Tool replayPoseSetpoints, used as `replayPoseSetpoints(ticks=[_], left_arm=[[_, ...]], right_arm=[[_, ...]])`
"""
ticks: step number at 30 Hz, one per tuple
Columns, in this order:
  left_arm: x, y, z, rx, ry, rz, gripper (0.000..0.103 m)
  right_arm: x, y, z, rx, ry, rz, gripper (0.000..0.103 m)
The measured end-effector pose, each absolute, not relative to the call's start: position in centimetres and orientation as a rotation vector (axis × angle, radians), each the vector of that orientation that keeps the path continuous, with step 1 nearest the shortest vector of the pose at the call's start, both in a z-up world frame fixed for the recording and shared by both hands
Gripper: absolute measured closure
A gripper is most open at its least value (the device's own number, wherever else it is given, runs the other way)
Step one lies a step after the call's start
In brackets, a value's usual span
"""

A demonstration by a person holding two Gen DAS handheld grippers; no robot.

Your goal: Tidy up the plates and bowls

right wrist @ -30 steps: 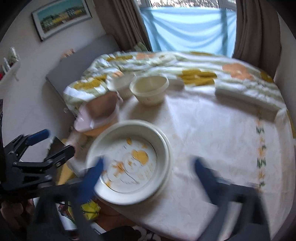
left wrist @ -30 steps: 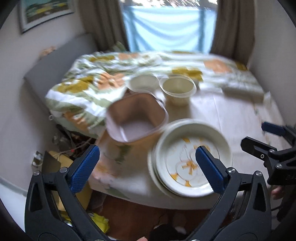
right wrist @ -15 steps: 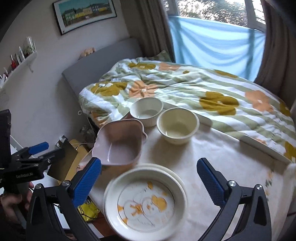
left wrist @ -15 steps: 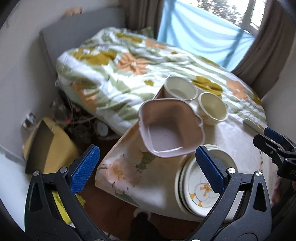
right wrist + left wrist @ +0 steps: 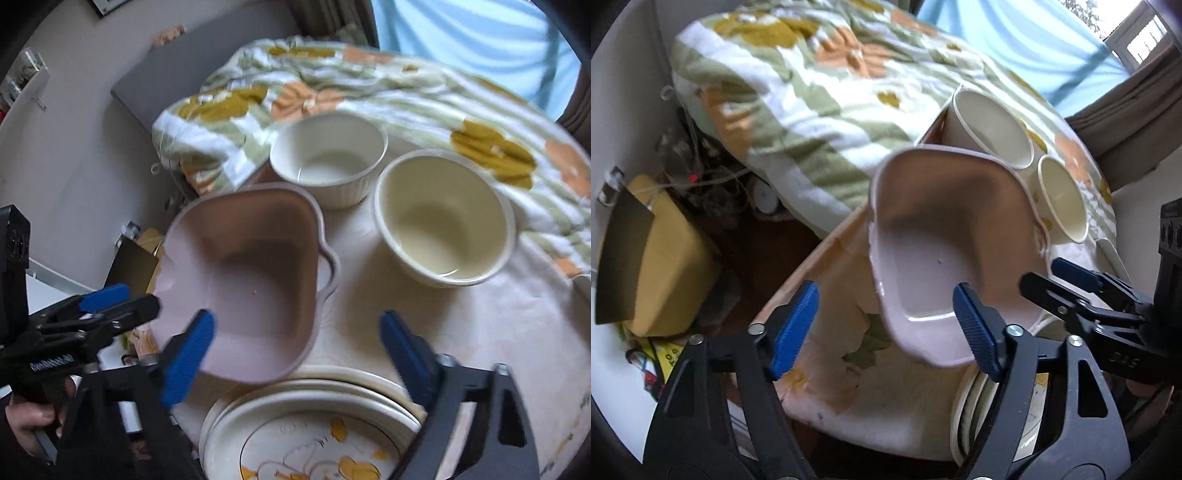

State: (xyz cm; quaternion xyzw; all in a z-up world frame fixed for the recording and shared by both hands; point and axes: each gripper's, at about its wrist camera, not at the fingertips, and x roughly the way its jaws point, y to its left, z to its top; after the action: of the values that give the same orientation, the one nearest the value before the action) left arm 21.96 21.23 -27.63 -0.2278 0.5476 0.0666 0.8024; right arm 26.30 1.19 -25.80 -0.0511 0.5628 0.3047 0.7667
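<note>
A pink square dish (image 5: 255, 277) with a small handle stands at the table's left edge; it also shows in the left wrist view (image 5: 945, 243). Behind it stand a white ribbed bowl (image 5: 328, 158) and a cream bowl (image 5: 443, 218). A stack of floral plates (image 5: 314, 428) sits at the front. My left gripper (image 5: 886, 325) is open, its jaws astride the dish's near left rim without touching it. My right gripper (image 5: 295, 354) is open, above the plates and the dish's near right corner.
A round table (image 5: 498, 332) with a pale cloth holds the dishes. A floral quilt (image 5: 369, 81) on a bed lies right behind it. A yellow box (image 5: 657, 254) and cables sit on the floor to the left.
Both grippers have moved forward and down toward the pink dish, which now looks much larger. The left gripper's jaws have narrowed somewhat. The dishes have not moved.
</note>
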Motion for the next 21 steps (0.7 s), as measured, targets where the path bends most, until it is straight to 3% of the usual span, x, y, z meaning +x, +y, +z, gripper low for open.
replayPoseSetpoints(ticks=[1,4,8,11,21], left_arm=[[22.4,21.1,-28.2,-0.495,1.180,0.133,0.035],[23.5,20.9,-29.4,-0.491,1.199,0.123,0.039],[24.4,20.8,-30.4,-0.500,1.213,0.114,0.058],[24.8,21.0,-30.6,-0.510,1.208,0.109,0.073],[25.3,21.4,-30.9,-0.540,1.188,0.094,0.074]], right_arm=[[26.7,1.4,-26.4,-0.118,1.235,0.662,0.038],[27.4,2.0,-27.3,-0.139,1.249,0.660,0.043],[28.2,2.5,-28.0,-0.143,1.259,0.659,0.049],[28.6,2.7,-28.4,-0.137,1.276,0.673,0.072],[28.5,3.3,-28.3,-0.143,1.260,0.687,0.085]])
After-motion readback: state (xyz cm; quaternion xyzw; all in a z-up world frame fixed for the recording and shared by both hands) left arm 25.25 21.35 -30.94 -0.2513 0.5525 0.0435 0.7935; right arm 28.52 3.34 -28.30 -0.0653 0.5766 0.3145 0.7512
